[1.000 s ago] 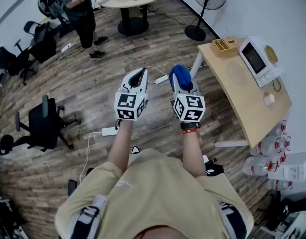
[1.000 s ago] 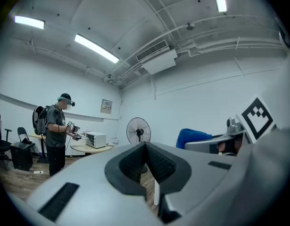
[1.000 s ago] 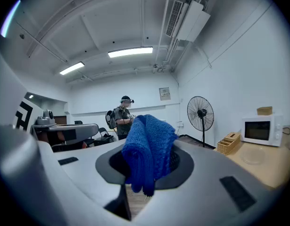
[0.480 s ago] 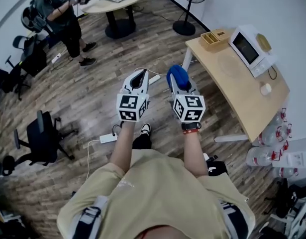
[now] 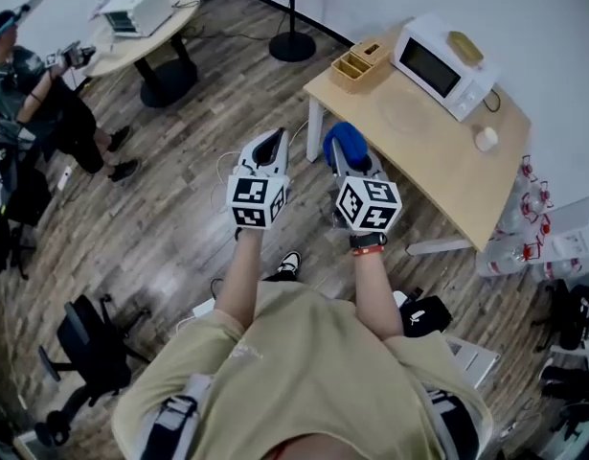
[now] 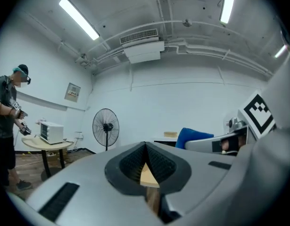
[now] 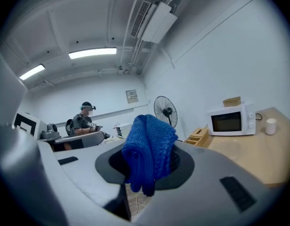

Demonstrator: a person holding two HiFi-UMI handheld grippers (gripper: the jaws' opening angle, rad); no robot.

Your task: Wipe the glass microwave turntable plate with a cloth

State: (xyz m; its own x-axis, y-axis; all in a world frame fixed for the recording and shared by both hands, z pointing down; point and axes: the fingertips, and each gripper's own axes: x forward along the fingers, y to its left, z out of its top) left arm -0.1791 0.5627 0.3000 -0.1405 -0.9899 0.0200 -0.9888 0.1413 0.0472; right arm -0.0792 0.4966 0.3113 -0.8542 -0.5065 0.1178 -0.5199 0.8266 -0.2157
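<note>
Approach looks like the step in hand: both tools hang over the wood-plank floor (image 5: 169, 218), short of the surface, and no wiping has begun. Left tool (image 5: 271, 142) is closed with nothing between its jaws. Right tool (image 5: 348, 156), just beside it, is clamped on a folded blue knit cloth (image 7: 149, 147) that stands up out of the jaws. The glass turntable plate (image 5: 406, 115) lies flat on the wooden surface (image 5: 438, 175), outside the microwave and just in front of its door, well apart from both tools. By my reading, the right tool next needs to travel forward and to the right, come down until the cloth meets the glass, then sweep across it. The empty left tool could steady the rim, since a loose glass disc is likely to slide or spin on smooth wood.

Across the room from the left, another person (image 5: 35, 94) stands by a round table (image 5: 122, 54) carrying a white appliance (image 5: 131, 10). An office chair (image 5: 93, 348) sits nearer, and a pedestal fan (image 5: 292, 46) stands by the wall. On the surface, a wooden organiser (image 5: 361, 62) sits at the left corner, then come the plate, the white microwave (image 5: 442, 54) and a white cup (image 5: 486, 139). Water bottles (image 5: 509, 242) are stacked on the floor past the right end.
</note>
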